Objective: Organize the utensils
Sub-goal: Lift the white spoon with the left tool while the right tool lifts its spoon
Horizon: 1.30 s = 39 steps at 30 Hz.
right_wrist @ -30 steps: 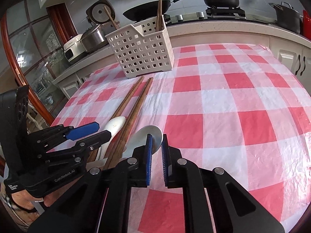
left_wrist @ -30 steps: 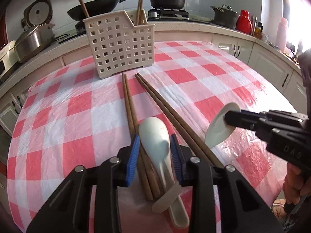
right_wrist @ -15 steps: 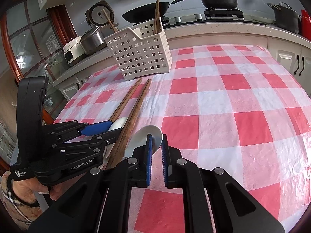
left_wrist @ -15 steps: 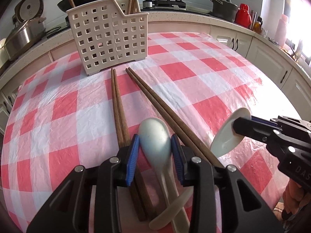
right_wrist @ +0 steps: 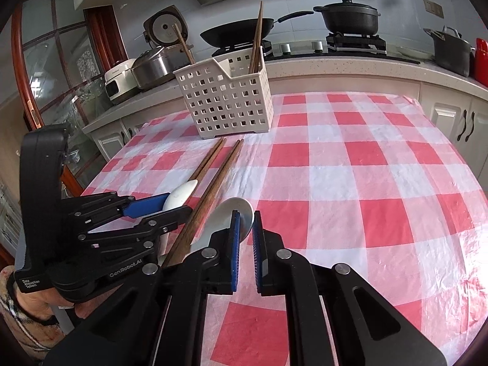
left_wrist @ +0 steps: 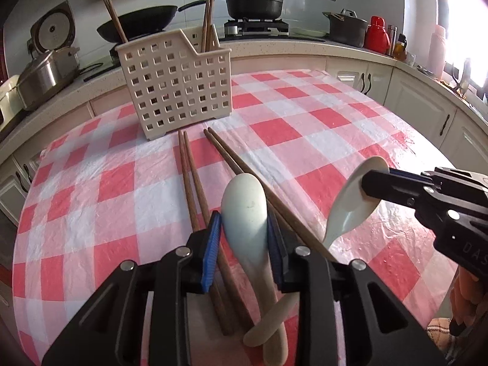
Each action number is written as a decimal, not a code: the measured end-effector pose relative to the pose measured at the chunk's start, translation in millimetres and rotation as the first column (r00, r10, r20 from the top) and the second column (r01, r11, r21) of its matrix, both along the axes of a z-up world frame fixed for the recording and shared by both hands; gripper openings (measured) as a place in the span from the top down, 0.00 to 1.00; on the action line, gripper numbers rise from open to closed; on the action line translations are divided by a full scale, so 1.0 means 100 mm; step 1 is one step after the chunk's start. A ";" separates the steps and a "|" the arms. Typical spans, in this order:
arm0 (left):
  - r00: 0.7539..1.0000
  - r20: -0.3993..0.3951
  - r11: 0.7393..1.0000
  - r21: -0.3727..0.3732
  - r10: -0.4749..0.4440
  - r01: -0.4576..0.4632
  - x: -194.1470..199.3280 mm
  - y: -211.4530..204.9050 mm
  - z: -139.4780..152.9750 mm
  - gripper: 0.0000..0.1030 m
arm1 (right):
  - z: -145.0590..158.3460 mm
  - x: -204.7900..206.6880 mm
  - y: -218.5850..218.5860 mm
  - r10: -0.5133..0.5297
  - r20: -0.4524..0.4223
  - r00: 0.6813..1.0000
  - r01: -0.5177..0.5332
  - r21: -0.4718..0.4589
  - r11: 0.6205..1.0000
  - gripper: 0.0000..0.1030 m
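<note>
Your left gripper (left_wrist: 244, 235) is closing its jaws on the pale spoon (left_wrist: 244, 213) lying by the chopsticks (left_wrist: 195, 183). Your right gripper (right_wrist: 245, 228) pinches the white spoon (right_wrist: 235, 213) above the checked tablecloth (right_wrist: 366, 183), near the basket (right_wrist: 225, 103).

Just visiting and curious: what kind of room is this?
A home kitchen, most likely: a gas stove with a black wok, a rice cooker on the counter, and a table under a red checked cloth.

Chopsticks (left_wrist: 195, 183) before basket (left_wrist: 180, 91)
</note>
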<state>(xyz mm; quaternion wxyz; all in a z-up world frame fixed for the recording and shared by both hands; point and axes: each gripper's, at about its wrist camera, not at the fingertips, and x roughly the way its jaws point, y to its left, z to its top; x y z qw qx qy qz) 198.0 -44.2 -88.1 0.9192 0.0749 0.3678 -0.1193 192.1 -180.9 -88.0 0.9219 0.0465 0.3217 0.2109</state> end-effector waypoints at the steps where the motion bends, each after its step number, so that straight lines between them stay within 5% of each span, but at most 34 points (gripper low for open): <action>1: 1.000 0.015 1.000 0.001 -0.001 0.001 -0.05 0.00 0.05 0.74 | 0.04 -0.02 0.00 -0.004 0.013 1.000 0.004 -0.007 1.000 0.92; 7: 0.998 0.061 0.999 -0.032 0.002 0.000 -0.23 0.09 0.22 0.79 | 0.27 -0.14 -0.04 -0.019 0.078 0.997 0.022 -0.032 0.999 0.92; 10: 0.997 0.083 0.999 -0.046 0.000 0.003 -0.32 0.12 0.29 0.92 | 0.38 -0.21 -0.03 -0.022 0.116 0.993 0.029 -0.058 0.998 0.95; 25: 0.987 0.152 0.995 -0.098 0.045 -0.030 -0.60 0.38 0.49 0.92 | 0.59 -0.37 0.12 -0.010 0.197 0.980 0.033 -0.112 0.993 0.95; 39: 0.949 0.299 0.982 -0.181 0.103 -0.050 -0.83 0.54 0.83 0.92 | 0.87 -0.50 0.36 0.015 0.325 0.946 0.048 -0.186 0.981 0.95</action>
